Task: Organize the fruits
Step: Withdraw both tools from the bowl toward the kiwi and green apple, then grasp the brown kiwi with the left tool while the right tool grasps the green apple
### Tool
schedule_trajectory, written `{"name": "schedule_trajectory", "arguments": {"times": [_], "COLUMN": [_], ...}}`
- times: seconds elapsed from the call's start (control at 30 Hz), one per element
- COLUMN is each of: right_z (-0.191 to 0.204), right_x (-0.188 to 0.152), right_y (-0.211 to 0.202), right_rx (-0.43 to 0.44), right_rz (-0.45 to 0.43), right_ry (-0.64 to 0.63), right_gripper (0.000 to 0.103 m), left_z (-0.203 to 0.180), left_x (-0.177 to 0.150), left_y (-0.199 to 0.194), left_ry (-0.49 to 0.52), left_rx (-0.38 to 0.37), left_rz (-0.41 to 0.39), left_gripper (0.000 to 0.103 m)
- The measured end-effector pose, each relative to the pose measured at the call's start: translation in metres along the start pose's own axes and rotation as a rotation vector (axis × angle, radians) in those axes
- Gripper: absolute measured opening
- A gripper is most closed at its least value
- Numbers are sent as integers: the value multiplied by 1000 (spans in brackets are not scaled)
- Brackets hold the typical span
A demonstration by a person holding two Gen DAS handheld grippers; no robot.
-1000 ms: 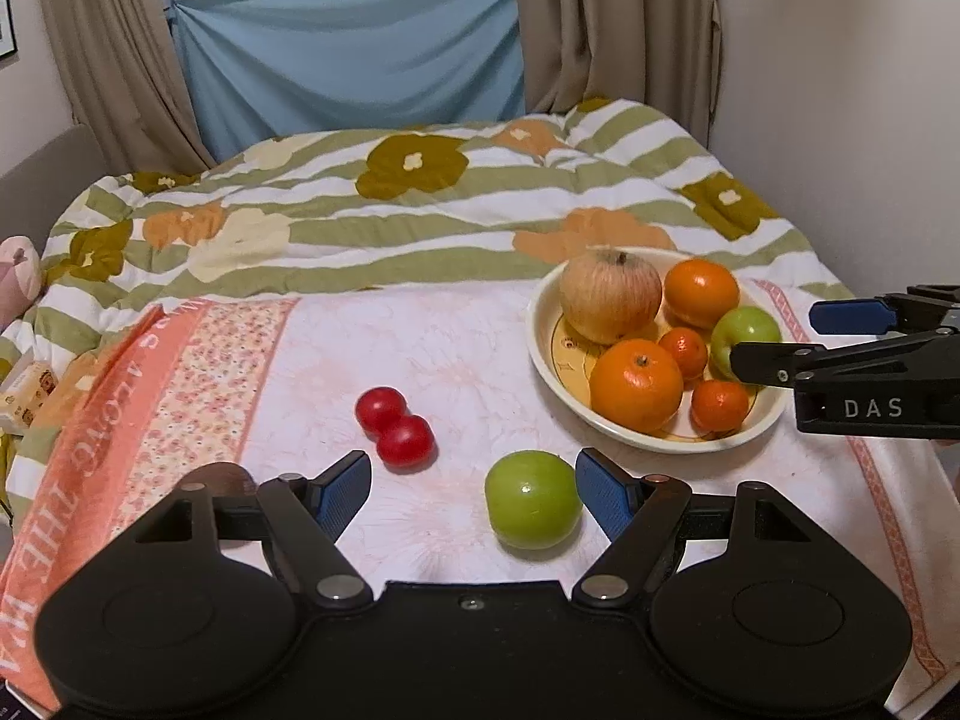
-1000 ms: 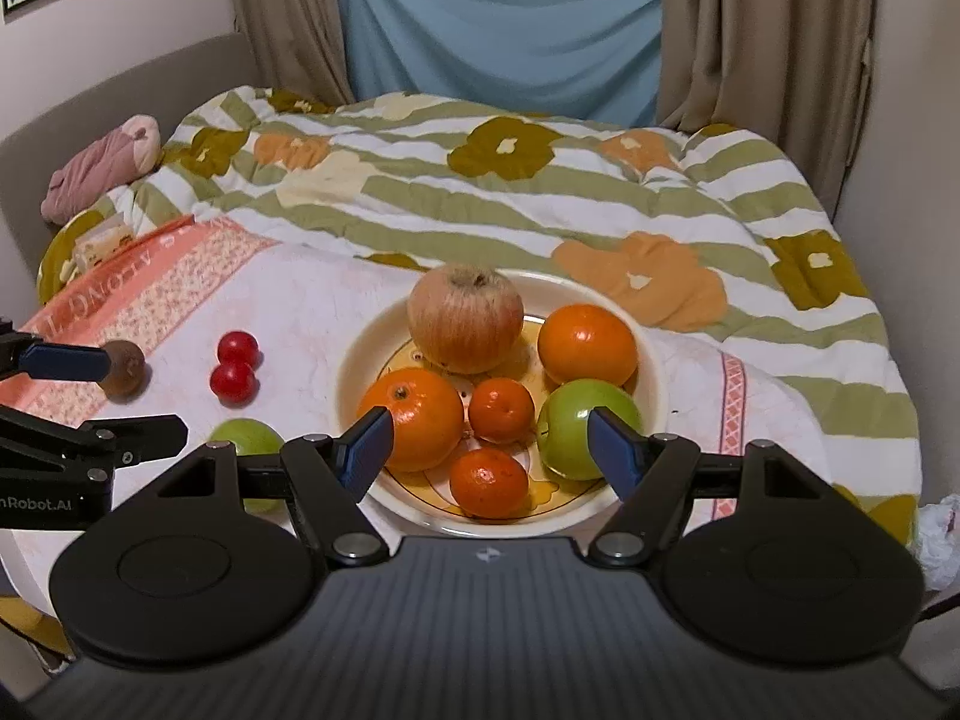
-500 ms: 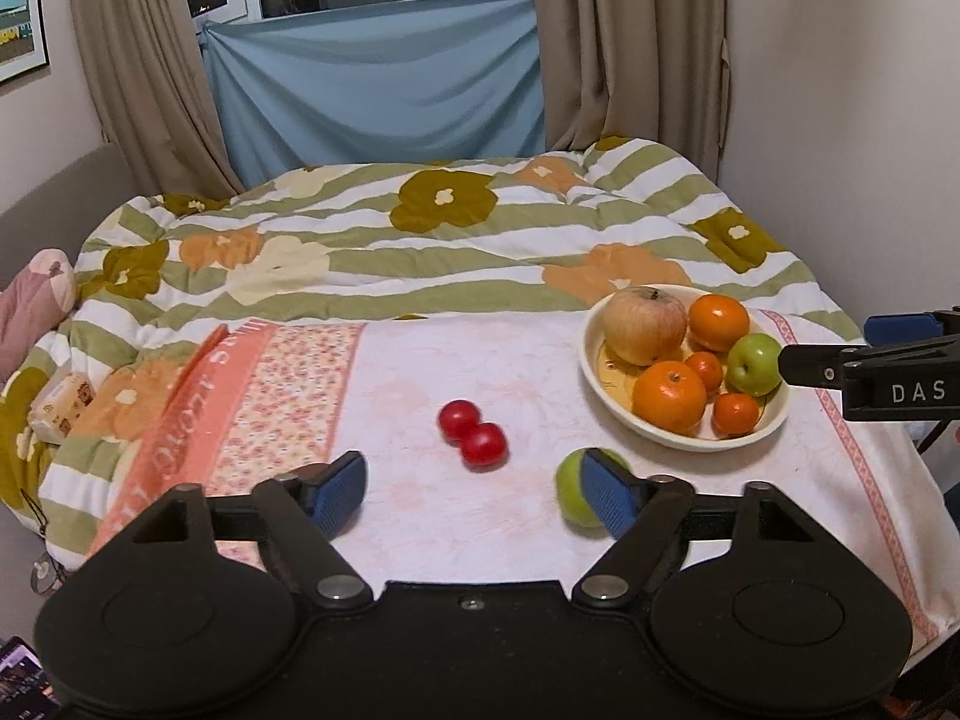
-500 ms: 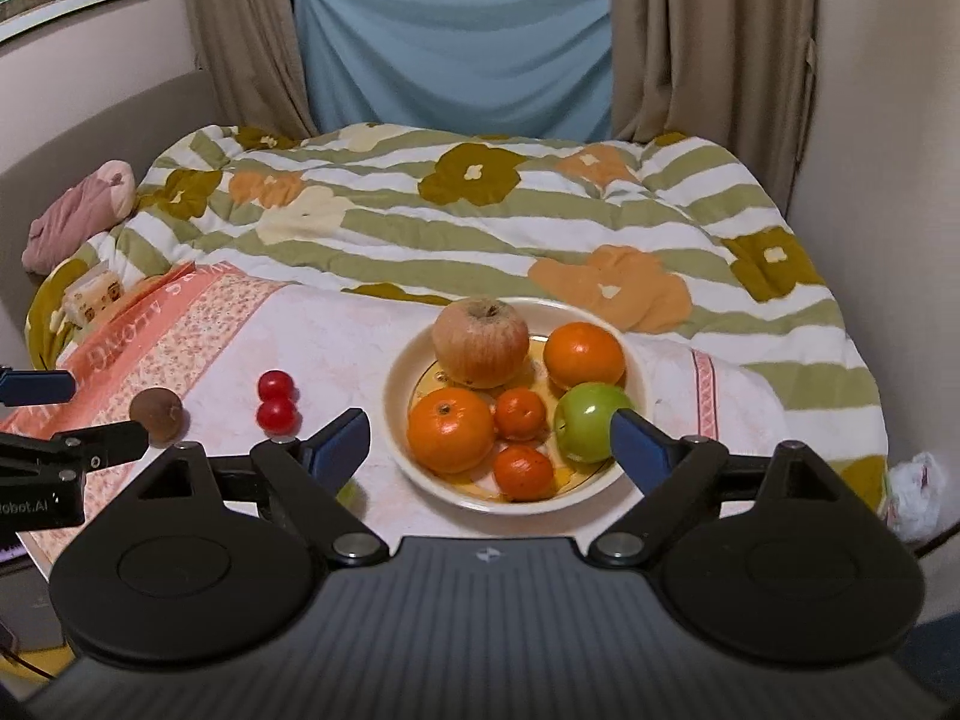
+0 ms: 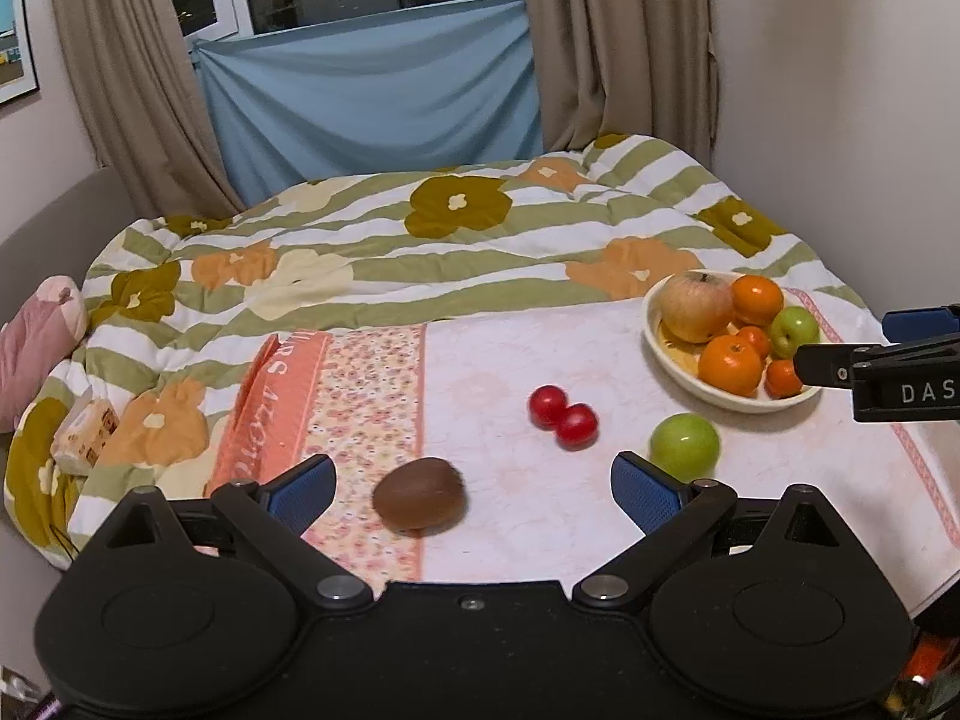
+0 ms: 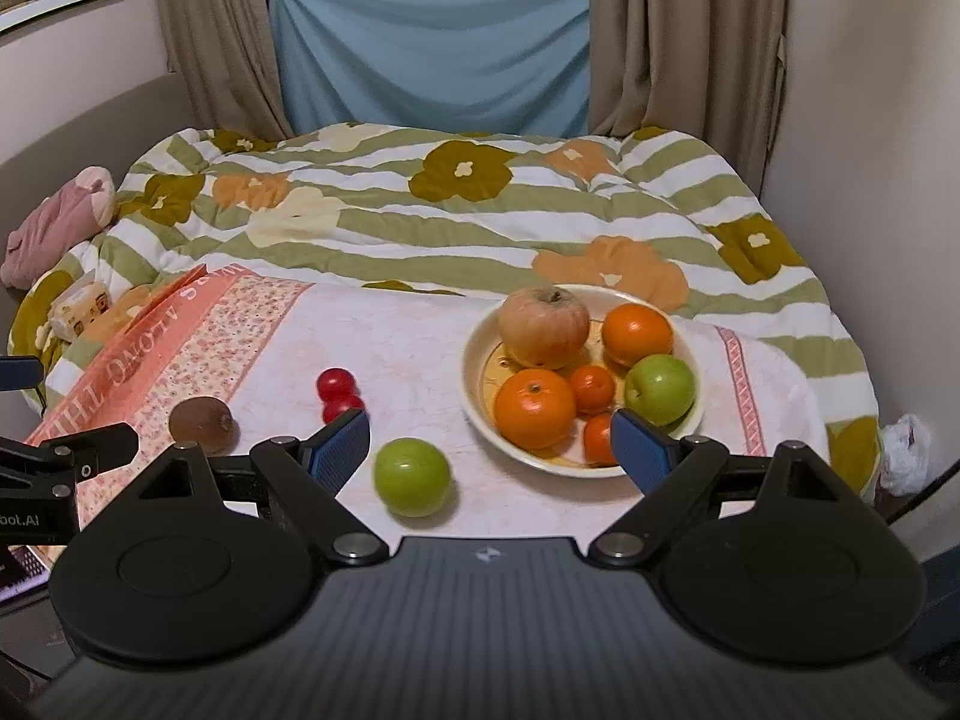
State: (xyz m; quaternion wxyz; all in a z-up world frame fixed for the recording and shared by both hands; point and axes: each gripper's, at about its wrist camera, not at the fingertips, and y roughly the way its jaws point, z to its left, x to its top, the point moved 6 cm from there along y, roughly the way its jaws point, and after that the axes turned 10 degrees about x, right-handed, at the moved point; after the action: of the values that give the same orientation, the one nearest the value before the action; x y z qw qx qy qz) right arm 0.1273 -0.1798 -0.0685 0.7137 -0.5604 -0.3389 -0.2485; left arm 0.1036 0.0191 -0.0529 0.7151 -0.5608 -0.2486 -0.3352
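Observation:
A brown kiwi (image 5: 420, 501), two red cherry tomatoes (image 5: 563, 415) and a loose green apple (image 5: 685, 445) lie on the pink cloth. To the right, a cream plate (image 5: 672, 369) holds a big pale apple (image 6: 543, 326), oranges, small tangerines and a second green apple (image 6: 660, 389). My left gripper (image 5: 474, 486) hovers short of the kiwi; its jaws are opening with nothing between them. Also held back from the fruit, my right gripper (image 6: 489, 445) is open and holds nothing, facing the plate (image 6: 474, 372) and the loose apple (image 6: 412, 476).
The cloth lies over a flowered green-striped quilt (image 6: 480, 222). A pink plush thing (image 6: 60, 222) and a tissue packet (image 6: 78, 303) sit at the left edge. A wall runs close on the right, with a crumpled white bag (image 6: 906, 444) beside the bed.
Both grippers drew back and rose, so the fruit looks smaller and farther. Both pairs of jaws spread wider. The kiwi came into the left wrist view.

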Motion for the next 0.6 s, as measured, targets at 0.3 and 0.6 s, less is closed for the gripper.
{"name": "schedule_trajectory", "arguments": {"times": [0.3, 0.6], "right_z": [27, 31], "right_x": [-15, -43], "right_y": [26, 71], "right_rx": [-72, -142], "right_rz": [28, 31], "right_ry": [68, 137], "right_gripper": [103, 103], "left_z": [32, 30], "left_x": [-8, -24], "left_y": [44, 113], "left_ry": [27, -2], "left_rx": [-38, -58], "left_rz": [35, 104], "left_gripper": [100, 100]}}
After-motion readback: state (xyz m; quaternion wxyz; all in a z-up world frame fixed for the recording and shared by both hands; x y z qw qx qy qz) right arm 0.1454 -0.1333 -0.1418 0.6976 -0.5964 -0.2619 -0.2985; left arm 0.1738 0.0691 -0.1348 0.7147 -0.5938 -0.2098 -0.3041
